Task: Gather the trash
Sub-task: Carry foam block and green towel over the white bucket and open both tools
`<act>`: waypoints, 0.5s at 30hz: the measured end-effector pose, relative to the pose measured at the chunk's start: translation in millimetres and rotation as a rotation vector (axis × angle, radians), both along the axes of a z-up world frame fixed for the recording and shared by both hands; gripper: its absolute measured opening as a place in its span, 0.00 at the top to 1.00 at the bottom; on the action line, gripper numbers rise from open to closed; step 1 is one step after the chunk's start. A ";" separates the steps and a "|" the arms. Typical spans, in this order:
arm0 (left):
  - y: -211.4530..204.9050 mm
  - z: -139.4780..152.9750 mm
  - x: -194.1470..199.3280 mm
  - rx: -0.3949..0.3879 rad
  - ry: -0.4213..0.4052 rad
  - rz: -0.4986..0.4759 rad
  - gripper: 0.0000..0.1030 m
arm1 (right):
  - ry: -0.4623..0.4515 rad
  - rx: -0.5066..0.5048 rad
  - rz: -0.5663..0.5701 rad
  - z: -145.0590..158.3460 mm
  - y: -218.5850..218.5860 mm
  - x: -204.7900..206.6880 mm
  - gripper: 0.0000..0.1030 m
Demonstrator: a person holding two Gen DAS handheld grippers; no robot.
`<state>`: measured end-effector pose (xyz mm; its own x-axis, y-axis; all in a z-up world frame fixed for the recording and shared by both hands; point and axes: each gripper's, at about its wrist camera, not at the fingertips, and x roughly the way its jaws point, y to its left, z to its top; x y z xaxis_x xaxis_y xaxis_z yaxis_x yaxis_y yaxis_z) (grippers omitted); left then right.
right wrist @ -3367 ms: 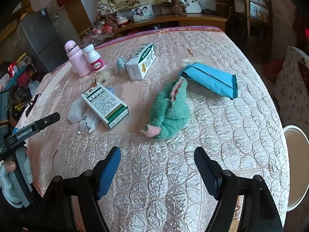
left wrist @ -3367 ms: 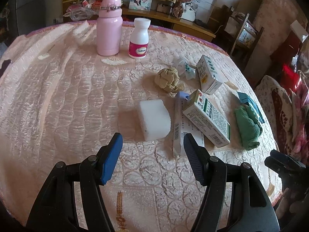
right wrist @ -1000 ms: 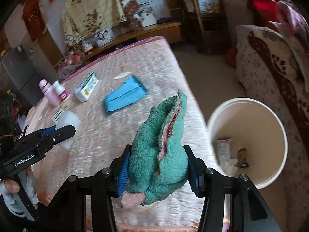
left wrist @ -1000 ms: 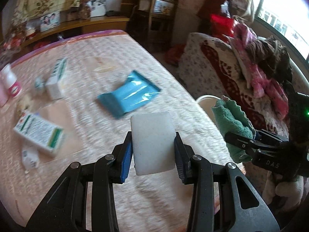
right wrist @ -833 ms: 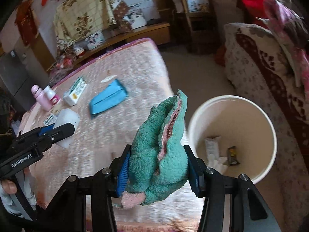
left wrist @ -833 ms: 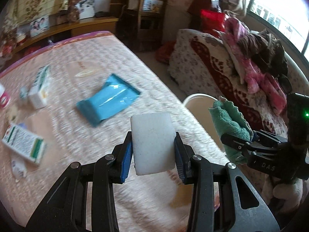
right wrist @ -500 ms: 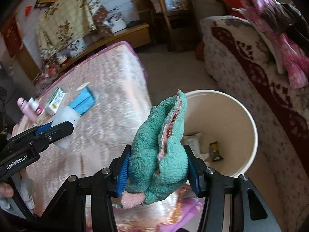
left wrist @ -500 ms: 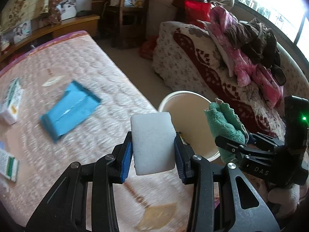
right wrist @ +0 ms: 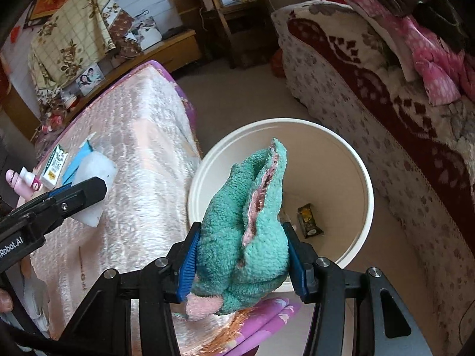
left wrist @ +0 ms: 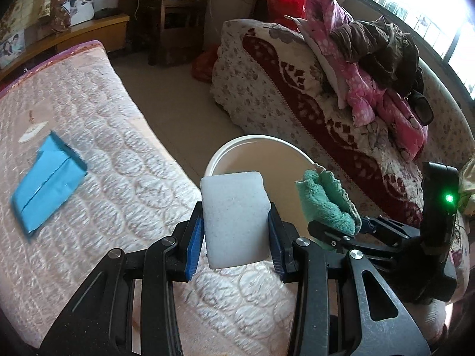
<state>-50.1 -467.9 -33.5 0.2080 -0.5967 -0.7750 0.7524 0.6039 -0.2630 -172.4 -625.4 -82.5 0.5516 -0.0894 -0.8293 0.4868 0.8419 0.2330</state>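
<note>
— White foam is what I've got in my left gripper (left wrist: 236, 231): a pale sponge block (left wrist: 234, 218) pinched between both blue pads (left wrist: 194, 244), standing upright with most of it above the fingertips.

— And your other side?

— My right gripper (right wrist: 242, 259) is clamped on a green fuzzy slipper (right wrist: 246, 231) with a pink lining, squeezed at its lower half, the pink tip poking out below the pads. From the left camera I see that same slipper (left wrist: 325, 201) just to the right of the sponge.

— Where's the bin?

— Cream plastic bucket (right wrist: 363, 178) on the floor, in the gap between the bed (right wrist: 142, 136) and the patterned sofa (right wrist: 386, 112). In the right view the slipper sits in front of its opening; in the left view the bucket rim (left wrist: 237, 145) shows right behind the sponge. Whether either item is truly over the opening, I can't tell.

— Anything inside?

— A small dark wrapper (right wrist: 308, 221) on the bottom, plus some pale scraps I can't make out.

— What's on the bed?

— A blue packet (left wrist: 47, 182) lying flat on the quilted cover, and in the right view a white-and-green box (right wrist: 55, 164) and a pink bottle (right wrist: 17, 182) at the far edge.
</note>
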 end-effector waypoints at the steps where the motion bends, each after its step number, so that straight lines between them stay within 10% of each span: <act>1: -4.1 -1.1 0.1 0.000 0.000 -0.006 0.64 | 0.002 0.000 -0.005 -1.7 -2.2 0.2 0.52; 13: -25.5 -11.2 5.2 -0.023 0.020 -0.043 0.46 | 0.014 0.003 -0.078 -18.1 -22.0 5.1 0.48; 15: -25.5 -12.7 6.0 -0.031 0.031 -0.042 0.37 | 0.010 0.011 -0.099 -20.4 -26.9 3.8 0.33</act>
